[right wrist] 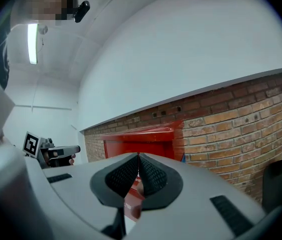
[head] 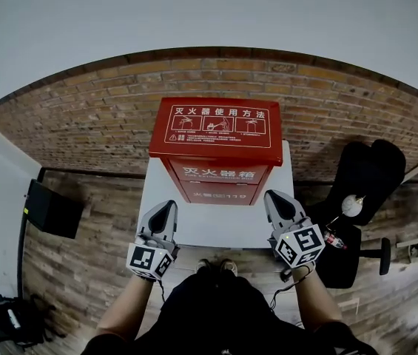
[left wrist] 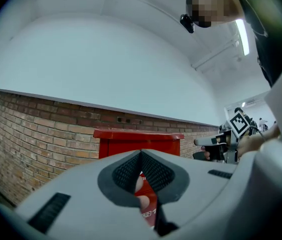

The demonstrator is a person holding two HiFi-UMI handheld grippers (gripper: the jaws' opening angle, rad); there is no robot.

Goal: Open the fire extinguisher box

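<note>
Both forearms (head: 123, 308) reach forward, holding the left gripper (head: 166, 208) and right gripper (head: 275, 198) roughly level, jaws pinched together on nothing, apparently just short of the closed red metal fire extinguisher box (head: 220, 154) on the white table (head: 216, 226).

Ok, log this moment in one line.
fire extinguisher box: closed | left claw: shut, empty | right claw: shut, empty

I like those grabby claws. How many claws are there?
2. The left gripper is near the red box on its left side, the right gripper on its right; both are shut.
</note>
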